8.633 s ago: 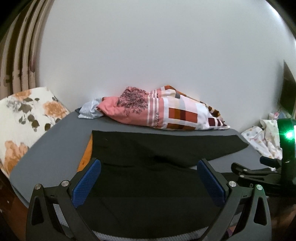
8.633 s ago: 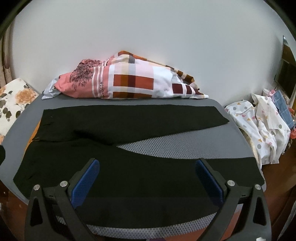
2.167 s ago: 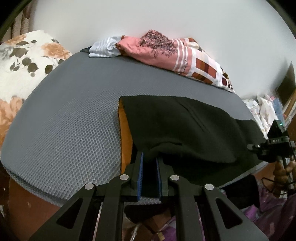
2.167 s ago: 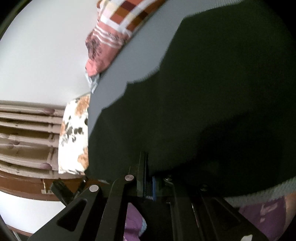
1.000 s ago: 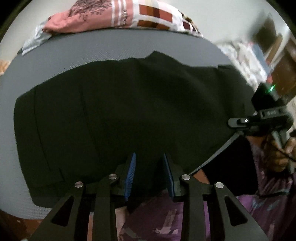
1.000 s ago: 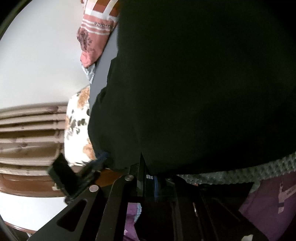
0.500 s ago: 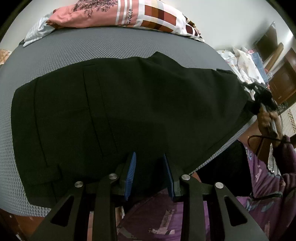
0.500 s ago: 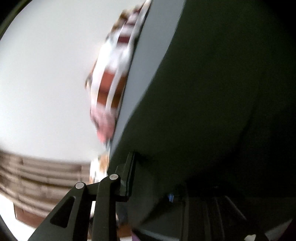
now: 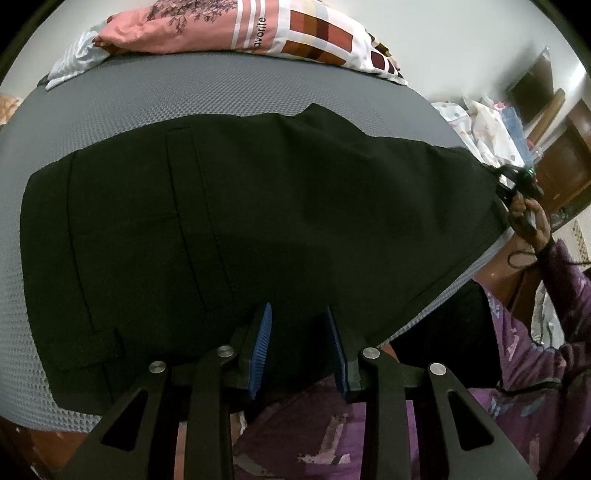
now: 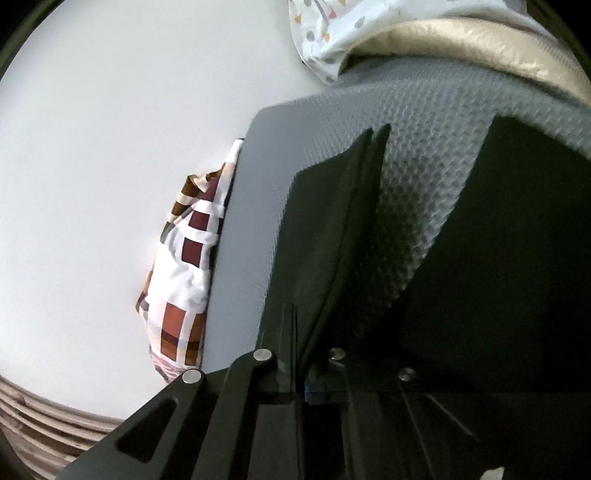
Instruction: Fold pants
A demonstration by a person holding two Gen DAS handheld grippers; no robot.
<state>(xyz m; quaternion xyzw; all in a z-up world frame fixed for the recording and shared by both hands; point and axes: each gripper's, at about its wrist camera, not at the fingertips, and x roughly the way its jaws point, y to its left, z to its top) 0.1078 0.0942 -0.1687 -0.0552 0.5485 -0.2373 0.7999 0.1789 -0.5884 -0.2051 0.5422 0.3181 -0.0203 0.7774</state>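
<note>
- Black pants: spread flat and doubled lengthwise across the near half of the grey mesh mattress; the waistband end lies toward the left edge, seams and a pocket outline show on the upper layer, and the leg end reaches the right edge.
- Leg end in the right wrist view: two stacked hem edges, slightly offset, stand up from the mattress.
- Left gripper: blue-padded fingers parted a little, poised at the near edge of the pants; nothing pinched between them.
- Right gripper: fingers pressed together on the hem of the pants at the mattress's right edge; also seen far right in the left wrist view.
- Patterned bedding: heaped along the far edge against the wall.
</note>
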